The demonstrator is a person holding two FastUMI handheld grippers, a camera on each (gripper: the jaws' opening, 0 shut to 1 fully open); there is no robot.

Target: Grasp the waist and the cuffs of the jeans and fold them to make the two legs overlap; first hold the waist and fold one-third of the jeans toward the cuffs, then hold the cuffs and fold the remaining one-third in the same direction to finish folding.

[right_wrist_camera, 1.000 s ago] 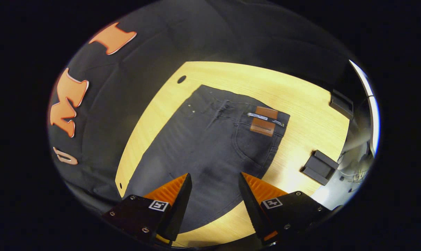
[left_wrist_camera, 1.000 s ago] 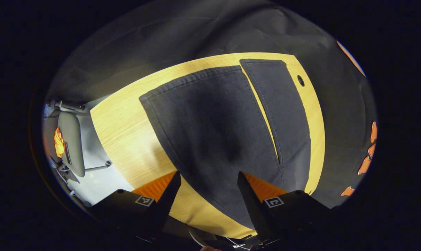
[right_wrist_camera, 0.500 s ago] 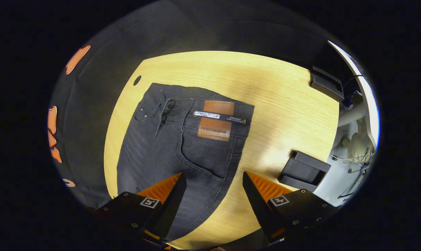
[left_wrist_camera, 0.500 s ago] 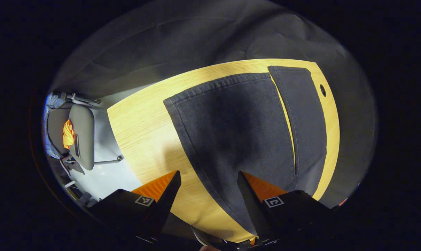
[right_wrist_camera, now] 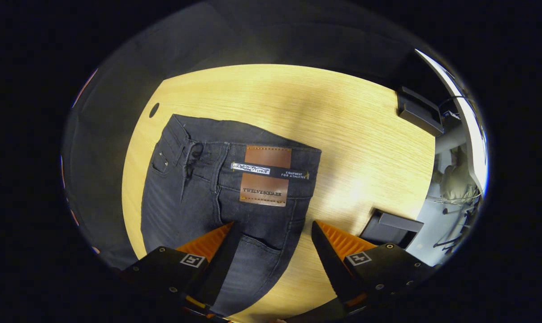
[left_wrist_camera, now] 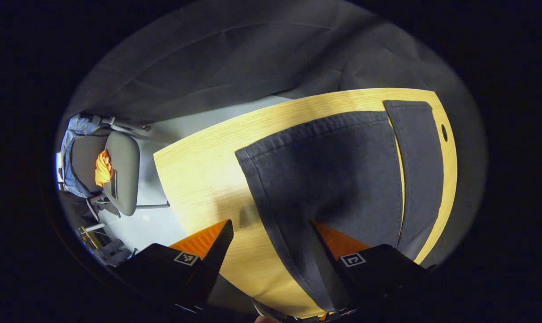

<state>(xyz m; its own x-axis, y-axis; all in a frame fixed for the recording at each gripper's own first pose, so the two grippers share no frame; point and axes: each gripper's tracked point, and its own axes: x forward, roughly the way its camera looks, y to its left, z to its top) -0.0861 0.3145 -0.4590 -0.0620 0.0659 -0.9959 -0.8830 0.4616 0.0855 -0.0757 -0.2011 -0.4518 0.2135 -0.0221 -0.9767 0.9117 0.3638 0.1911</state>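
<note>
Right gripper view: jeans [right_wrist_camera: 217, 193] waist beyond spread jaws.

The jeans [right_wrist_camera: 199, 197] are dark charcoal grey with faint faded streaks; two brown leather patches [right_wrist_camera: 266, 175] with a black-and-white strip between them sit at the waist. The desk [right_wrist_camera: 342, 134] is pale yellow wood grain. The chair [left_wrist_camera: 120, 177] is grey, with an orange cloth [left_wrist_camera: 102, 167] on it.

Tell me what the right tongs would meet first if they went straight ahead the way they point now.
Most likely the jeans: the open right tongs point at the cloth near the back pocket, just below the waist patch, with the table beneath. Depth is hard to judge.
</note>
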